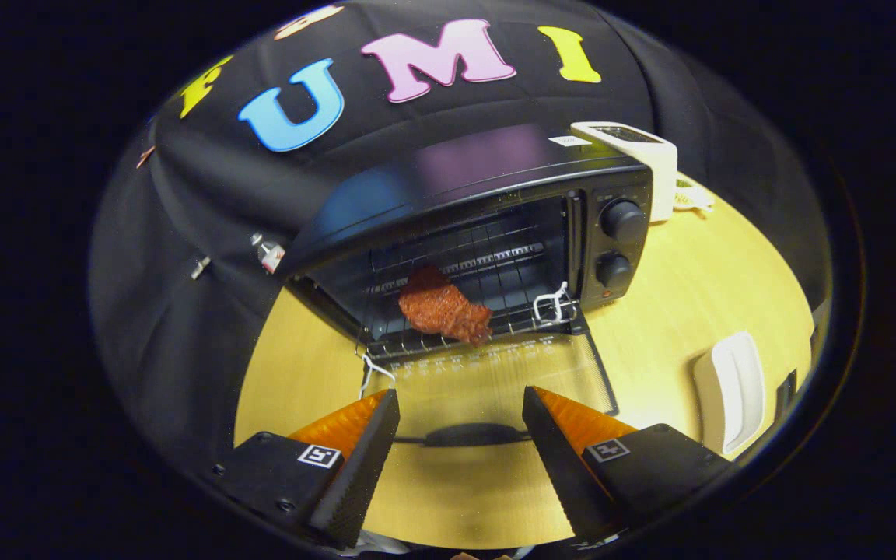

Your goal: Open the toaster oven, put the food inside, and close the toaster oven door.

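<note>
1. Food (443, 308), a reddish-brown piece, lies on the wire rack (487, 264) inside the toaster oven (495, 225), near the front edge of the rack, so the loading step looks done.
2. The glass door (495, 373) hangs fully down, lying flat toward the tool (460, 459), with its dark handle (470, 435) at the near edge, between the two fingers.
3. The tool is spread wide and holds nothing; its fingers sit above the door's handle edge, a likely position for getting under the handle and swinging the door up.
4. The toaster oven stands on the yellow tabletop (689, 288) with its back to the booth wall, leaving the front free for the door to swing.
5. A white dish (732, 389) rests on the tabletop well to the right of the door, probably where the food came from; a white appliance (642, 159) stands behind the oven's knobs (621, 243).
</note>
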Tool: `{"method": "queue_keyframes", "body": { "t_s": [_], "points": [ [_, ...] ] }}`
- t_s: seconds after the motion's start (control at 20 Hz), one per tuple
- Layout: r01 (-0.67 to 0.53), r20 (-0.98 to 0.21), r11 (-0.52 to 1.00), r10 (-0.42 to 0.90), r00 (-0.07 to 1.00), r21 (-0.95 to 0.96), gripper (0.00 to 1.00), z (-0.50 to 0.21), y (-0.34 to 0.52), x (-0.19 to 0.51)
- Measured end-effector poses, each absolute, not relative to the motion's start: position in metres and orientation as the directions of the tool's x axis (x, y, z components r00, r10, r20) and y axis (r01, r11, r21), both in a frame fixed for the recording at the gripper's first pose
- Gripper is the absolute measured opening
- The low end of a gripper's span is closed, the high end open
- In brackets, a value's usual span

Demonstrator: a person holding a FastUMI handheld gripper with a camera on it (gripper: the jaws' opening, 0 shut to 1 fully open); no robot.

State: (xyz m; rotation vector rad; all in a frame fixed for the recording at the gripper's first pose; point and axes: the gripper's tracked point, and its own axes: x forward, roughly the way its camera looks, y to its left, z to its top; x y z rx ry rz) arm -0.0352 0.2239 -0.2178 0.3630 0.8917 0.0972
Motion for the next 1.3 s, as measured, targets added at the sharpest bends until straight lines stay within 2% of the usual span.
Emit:
{"method": "queue_keyframes", "body": {
  "t_s": [0.35, 0.7, 1.05, 1.3],
  "points": [
    [0.016, -0.819, 0.965, 0.214, 0.533, 0.263, 0.98, -0.269, 0.237, -0.104],
    [0.007, -0.826, 0.978, 0.170, 0.538, 0.207, 0.99, -0.307, 0.251, -0.082],
    [0.081, -0.835, 0.970, 0.152, 0.529, 0.228, 0.98, -0.306, 0.251, -0.069],
    [0.090, -0.823, 0.966, 0.157, 0.546, 0.244, 0.99, -0.283, 0.249, -0.067]
  ]
}}
